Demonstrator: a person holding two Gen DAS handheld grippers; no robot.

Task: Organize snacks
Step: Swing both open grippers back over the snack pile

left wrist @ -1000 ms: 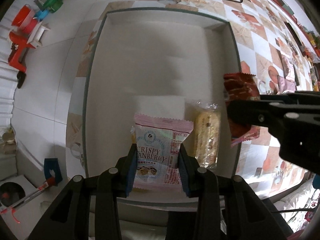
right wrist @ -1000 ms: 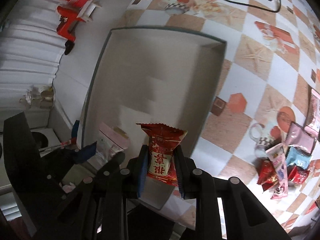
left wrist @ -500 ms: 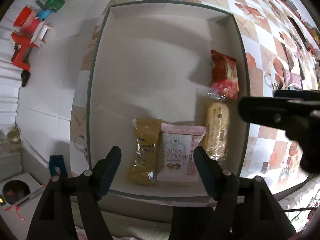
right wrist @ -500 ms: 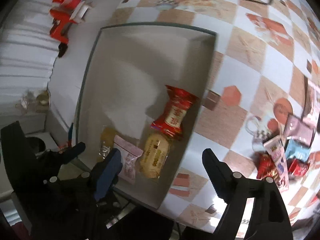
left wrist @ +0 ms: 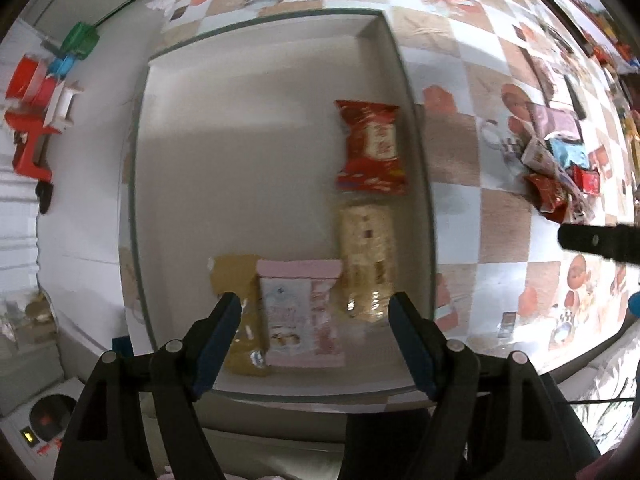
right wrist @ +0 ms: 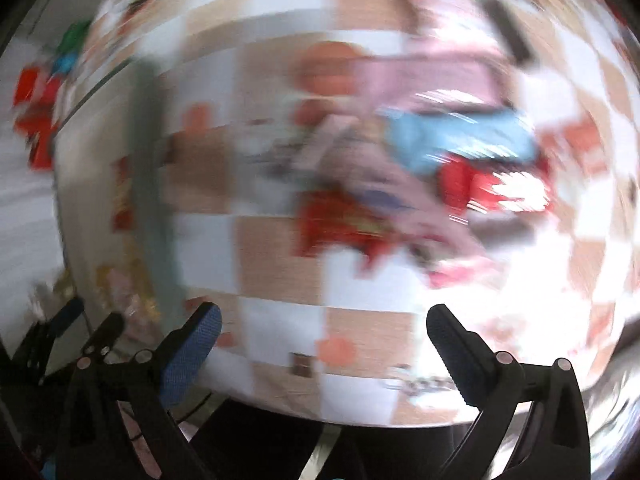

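A shallow grey tray (left wrist: 256, 128) holds a red packet (left wrist: 372, 148), a pale yellow bar (left wrist: 368, 256), a pink cranberry packet (left wrist: 300, 320) and a gold packet (left wrist: 236, 284). My left gripper (left wrist: 316, 308) is open and empty, above the pink packet at the tray's near end. My right gripper (right wrist: 320, 332) is open and empty over the checkered tablecloth; its view is heavily blurred. A pile of loose snacks (right wrist: 420, 184) lies ahead of it, and also shows in the left wrist view (left wrist: 556, 160). The right gripper's arm (left wrist: 600, 240) shows at the right edge.
Red, green and blue tools (left wrist: 44, 92) lie on the white surface left of the tray. The checkered tablecloth (left wrist: 472, 80) stretches right of the tray. A small device with a red light (left wrist: 44, 428) sits at lower left.
Both grippers opened and released their packets into the tray. The left gripper drew back. The right gripper swung fast to the right, toward the snack pile.
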